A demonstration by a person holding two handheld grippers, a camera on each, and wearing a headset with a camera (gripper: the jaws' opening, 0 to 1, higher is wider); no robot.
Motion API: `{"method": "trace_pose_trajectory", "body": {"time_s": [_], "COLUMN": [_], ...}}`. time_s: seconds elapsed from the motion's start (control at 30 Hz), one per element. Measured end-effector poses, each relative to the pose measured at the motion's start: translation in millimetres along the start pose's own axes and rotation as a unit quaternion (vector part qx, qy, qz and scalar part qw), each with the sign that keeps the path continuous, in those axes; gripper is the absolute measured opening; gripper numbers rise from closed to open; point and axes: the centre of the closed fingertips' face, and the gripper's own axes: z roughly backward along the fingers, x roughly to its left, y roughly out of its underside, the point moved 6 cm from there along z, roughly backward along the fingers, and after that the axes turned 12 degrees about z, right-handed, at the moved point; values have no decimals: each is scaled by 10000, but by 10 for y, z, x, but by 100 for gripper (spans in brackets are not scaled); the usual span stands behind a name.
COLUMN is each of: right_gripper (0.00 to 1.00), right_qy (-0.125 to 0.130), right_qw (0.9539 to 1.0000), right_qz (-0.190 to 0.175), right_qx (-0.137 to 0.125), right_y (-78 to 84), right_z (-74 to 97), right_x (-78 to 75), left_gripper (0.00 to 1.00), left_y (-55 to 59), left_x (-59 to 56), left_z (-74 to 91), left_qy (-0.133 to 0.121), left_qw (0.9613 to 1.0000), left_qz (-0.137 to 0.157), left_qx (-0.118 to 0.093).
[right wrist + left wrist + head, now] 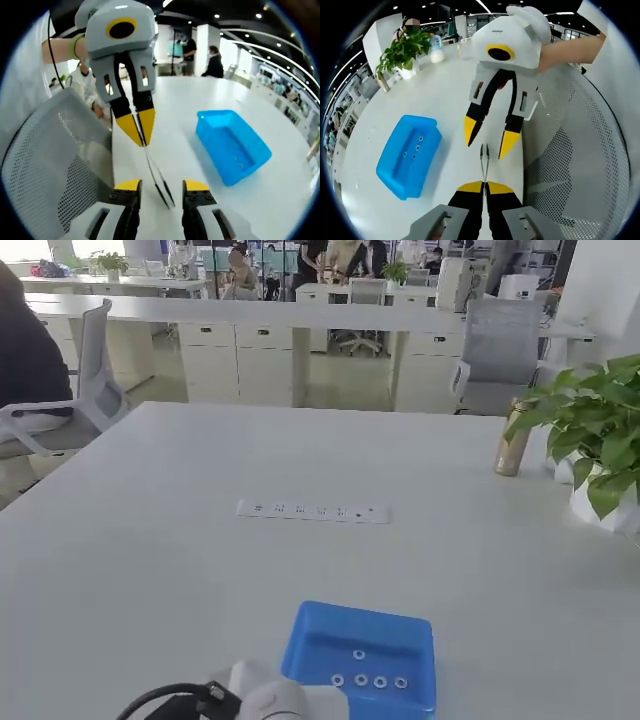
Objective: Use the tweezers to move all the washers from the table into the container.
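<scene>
left gripper [482, 185] jaws pinched shut on tweezers [484, 165]. tweezer tips point into right gripper [162, 186], whose jaws stand wide apart either side of tips, gripping nothing; likely handover for better hold. washers [361, 680] lie inside blue container [320, 635] near front edge of table [150, 540].

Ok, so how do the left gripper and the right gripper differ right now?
The left gripper is shut on the tweezers at their joined end; the right gripper is open and grips nothing. The left gripper's jaws meet, while the right gripper's jaws stand apart either side of the tweezers' tips. Both have black jaws with yellow tips and face each other.
</scene>
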Motion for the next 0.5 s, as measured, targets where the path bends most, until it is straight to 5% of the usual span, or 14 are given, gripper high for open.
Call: {"method": "trace_pose_trajectory", "body": {"time_s": [0.23,0.5], "right_gripper": [51,57], "right_qy": [824,1191], "right_qw": [9948,9868], "right_qz": [-389,-599], "right_qx": [-462,-925], "right_y": [48,124], "right_z": [420,756], "right_x": [-104,-153], "left_gripper": [0,0], "left_y": [64,133], "left_x": [57,113], "left_z": [-116,-284], "left_qy": [-8,-28], "left_qw": [9995,9982], "left_qz": [105,132], "left_qx": [282,583]}}
